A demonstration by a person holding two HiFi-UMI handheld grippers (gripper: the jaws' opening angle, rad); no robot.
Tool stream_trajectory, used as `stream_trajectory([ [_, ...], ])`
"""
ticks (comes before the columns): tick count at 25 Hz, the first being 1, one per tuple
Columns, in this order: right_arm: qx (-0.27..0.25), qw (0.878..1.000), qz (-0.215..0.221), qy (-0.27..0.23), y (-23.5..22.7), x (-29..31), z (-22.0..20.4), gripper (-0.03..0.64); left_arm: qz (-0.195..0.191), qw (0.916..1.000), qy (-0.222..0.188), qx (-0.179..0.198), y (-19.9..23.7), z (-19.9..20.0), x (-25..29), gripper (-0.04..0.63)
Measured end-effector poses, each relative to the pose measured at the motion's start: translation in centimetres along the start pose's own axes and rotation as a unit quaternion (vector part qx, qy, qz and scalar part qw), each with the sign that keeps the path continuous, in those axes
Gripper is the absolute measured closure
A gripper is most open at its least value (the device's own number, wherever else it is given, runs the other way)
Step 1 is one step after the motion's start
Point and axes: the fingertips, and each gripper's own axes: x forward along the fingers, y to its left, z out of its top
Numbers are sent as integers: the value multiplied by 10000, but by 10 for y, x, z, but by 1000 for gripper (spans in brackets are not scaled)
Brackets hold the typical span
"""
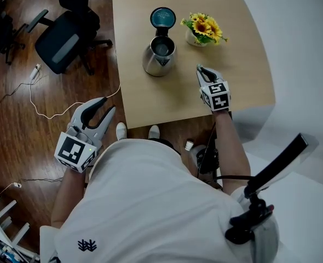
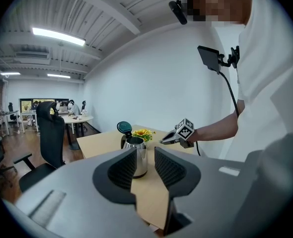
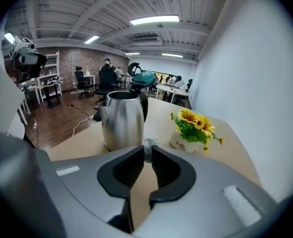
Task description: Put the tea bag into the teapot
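Head view: the right claw (image 1: pixel 203 71) is over the tan wooden table (image 1: pixel 150 100), jaws pinched together. One steel teapot with its teal lid open (image 1: pixel 160 53) stands ahead to its left, and one white pot of yellow sunflowers (image 1: pixel 202 30) stands straight ahead. The left claw (image 1: pixel 108 106) hangs off the table.

Left gripper view: its jaws gape, with nothing between them.

Right gripper view: the tips clamp one small pale tea bag (image 3: pixel 147 147), and nothing blocks the way to the teapot.

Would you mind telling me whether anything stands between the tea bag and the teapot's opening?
Nothing visible does. The right tongs grip the tea bag beside the teapot, whose teal lid stands open; only table lies between. The sunflower pot stands aside.
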Motion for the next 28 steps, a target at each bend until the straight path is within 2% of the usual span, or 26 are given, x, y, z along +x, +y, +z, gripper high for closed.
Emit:
stream_trajectory([
  [9, -463, 9968, 255, -607, 39, -19, 102, 571, 72, 9999, -98, -87, 16, -8, -25, 502],
  [14, -693, 9942, 386, -731, 59, -8, 136, 571, 169, 9996, -155, -161, 28, -13, -38, 502],
  [21, -859, 9928, 558, -618, 81, 17, 153, 571, 340, 9990, -150, -264, 48, -21, -57, 502],
  [28, -1055, 9921, 621, -289, 89, 48, 148, 571, 514, 9982, -113, -294, 69, -28, -68, 502],
])
